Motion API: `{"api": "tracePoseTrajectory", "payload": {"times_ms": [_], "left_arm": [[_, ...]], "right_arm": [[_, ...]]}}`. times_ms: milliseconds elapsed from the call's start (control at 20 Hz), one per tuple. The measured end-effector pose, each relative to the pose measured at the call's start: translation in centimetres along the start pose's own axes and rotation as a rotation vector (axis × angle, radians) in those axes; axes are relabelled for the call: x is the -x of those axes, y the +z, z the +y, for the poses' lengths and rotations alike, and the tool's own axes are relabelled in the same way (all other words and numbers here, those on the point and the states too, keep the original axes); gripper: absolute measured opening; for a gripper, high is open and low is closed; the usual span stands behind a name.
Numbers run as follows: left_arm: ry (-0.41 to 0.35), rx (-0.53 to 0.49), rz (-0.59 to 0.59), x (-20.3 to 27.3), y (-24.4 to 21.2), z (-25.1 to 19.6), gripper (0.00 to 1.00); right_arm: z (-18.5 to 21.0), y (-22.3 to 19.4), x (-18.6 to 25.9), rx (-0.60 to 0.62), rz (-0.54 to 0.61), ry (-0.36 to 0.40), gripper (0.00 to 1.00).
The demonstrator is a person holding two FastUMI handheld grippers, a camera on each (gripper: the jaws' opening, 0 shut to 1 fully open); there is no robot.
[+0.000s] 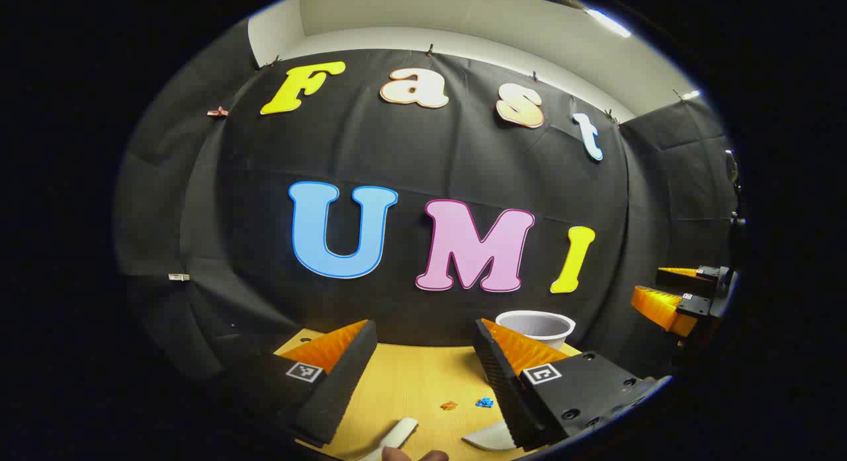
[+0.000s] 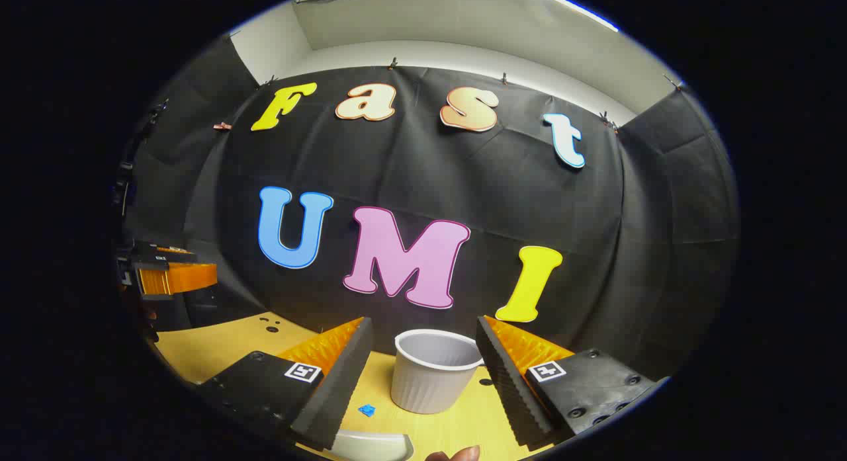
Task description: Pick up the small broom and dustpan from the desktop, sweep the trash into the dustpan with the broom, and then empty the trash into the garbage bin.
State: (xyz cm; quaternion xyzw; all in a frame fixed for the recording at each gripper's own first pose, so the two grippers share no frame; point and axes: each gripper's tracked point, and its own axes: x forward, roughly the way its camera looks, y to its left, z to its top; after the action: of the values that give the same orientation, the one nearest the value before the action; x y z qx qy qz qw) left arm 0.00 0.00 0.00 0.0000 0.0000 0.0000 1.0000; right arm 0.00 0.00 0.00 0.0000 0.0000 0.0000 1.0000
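Observation:
My left gripper (image 1: 425, 330) is open above the wooden desktop (image 1: 410, 381), holding nothing. Below it lie an orange scrap (image 1: 449, 405) and a blue scrap (image 1: 484, 402). A white flat handle (image 1: 399, 434) and a white curved piece (image 1: 491, 438) show at the bottom edge; I cannot tell which is broom or dustpan. The white garbage bin (image 1: 536, 327) stands behind the right finger. My right gripper (image 2: 423, 325) is open too, facing the ribbed bin (image 2: 433, 372). A blue scrap (image 2: 366, 410) and a white curved piece (image 2: 374, 444) lie near its left finger.
The right gripper (image 1: 665, 289) hangs at the far right of the left gripper view; the left gripper (image 2: 175, 266) is at the far left of the right gripper view. A fingertip (image 1: 410, 456) pokes in at the bottom edge. The black cloth wall backs the desk.

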Motion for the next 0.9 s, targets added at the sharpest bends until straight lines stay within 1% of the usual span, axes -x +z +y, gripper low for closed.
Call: {"api": "tracePoseTrajectory", "payload": {"times_ms": [100, 200, 350, 400, 800, 850, 900], "left_arm": [[0.005, 0.001, 0.004, 0.0, -0.2, 0.2, 0.94], [0.005, 0.001, 0.007, 0.1, -0.2, 0.2, 0.94], [0.01, 0.0, 0.009, 0.3, -0.2, 0.4, 0.94], [0.011, -0.002, 0.01, 0.3, -0.1, 0.4, 0.94], [0.008, -0.021, 0.015, 0.8, -0.1, 0.3, 0.94], [0.012, -0.027, 0.021, 0.9, -0.6, 0.6, 0.94], [0.016, -0.035, 0.032, 0.9, -0.8, 0.8, 0.94]], "right_arm": [[0.0, 0.3, 0.0, -0.003, -0.007, 0.003, 0.96], [0.1, 0.1, 0.0, 0.002, -0.005, 0.006, 0.97], [0.6, 0.1, 0.2, 0.004, -0.002, 0.014, 0.96], [0.6, 0.2, 0.1, 0.004, -0.002, 0.015, 0.97], [1.1, 0.2, 0.3, 0.009, -0.002, 0.023, 0.97], [1.1, -0.1, 0.4, 0.004, 0.012, 0.03, 0.97], [1.7, -1.2, 0.6, 0.002, 0.058, 0.057, 0.96]]}}
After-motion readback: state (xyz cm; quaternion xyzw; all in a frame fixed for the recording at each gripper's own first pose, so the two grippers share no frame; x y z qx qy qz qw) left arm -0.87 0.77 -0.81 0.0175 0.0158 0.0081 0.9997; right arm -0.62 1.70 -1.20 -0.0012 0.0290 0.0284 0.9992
